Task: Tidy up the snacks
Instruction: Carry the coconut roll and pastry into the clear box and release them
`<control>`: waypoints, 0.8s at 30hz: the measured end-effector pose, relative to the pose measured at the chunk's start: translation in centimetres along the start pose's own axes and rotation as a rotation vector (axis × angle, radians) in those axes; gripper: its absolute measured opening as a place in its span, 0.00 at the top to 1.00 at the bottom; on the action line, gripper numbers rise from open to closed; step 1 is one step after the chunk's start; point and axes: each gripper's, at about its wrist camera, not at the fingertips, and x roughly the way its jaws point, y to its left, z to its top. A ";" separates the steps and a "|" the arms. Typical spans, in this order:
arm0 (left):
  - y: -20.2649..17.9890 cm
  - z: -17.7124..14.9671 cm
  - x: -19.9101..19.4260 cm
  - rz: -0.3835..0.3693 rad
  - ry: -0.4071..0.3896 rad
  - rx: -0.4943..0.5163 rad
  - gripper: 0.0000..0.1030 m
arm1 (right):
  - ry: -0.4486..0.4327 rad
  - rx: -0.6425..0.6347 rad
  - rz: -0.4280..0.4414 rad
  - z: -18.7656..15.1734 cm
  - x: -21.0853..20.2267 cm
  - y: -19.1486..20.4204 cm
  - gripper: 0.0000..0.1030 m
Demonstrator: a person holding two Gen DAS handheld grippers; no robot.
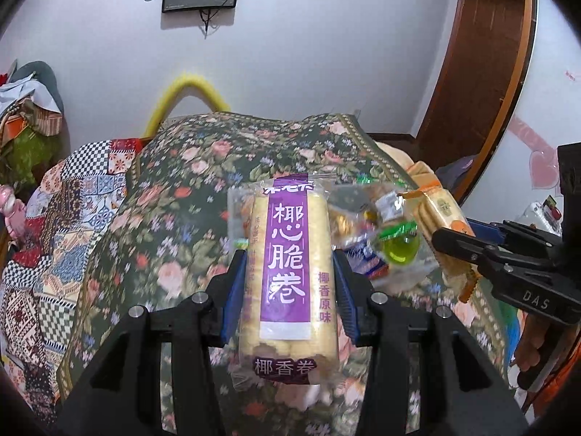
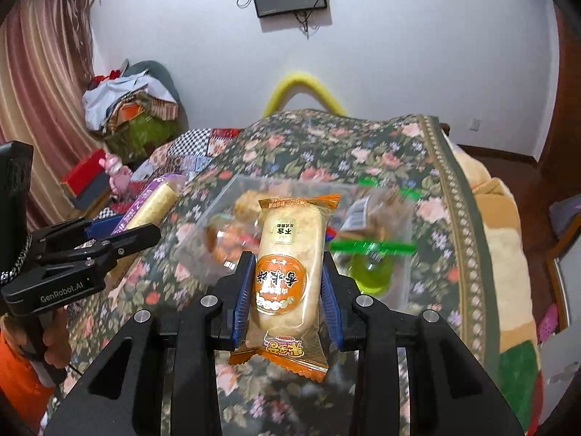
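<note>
Two packets held above the floral bedspread (image 1: 174,189) | my left gripper (image 1: 288,290) clamps the purple coconut-roll pack (image 1: 287,272) | my right gripper (image 2: 287,290) clamps the orange rice-cracker packet (image 2: 290,265) | clear snack bag (image 2: 381,218) just ahead | white wall (image 2: 399,54) beyond.

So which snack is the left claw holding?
Look at the flowery blanket on the bed; above it the left claw grips a long clear packet of pale yellow rolls. Its purple stripe sets it apart from the orange packet in the right claw.
</note>
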 end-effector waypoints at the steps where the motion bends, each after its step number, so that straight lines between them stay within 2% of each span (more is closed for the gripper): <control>1: -0.2 0.5 0.3 -0.001 -0.003 0.000 0.56 | -0.005 -0.001 -0.002 0.3 0.0 -0.2 0.69; 11: -0.1 3.2 5.4 -0.040 0.051 -0.056 0.56 | -0.006 0.016 -0.013 2.6 2.8 -1.5 0.69; 24: 0.6 3.2 11.1 -0.040 0.148 -0.063 0.56 | 0.060 0.019 -0.017 3.2 7.3 -2.8 0.69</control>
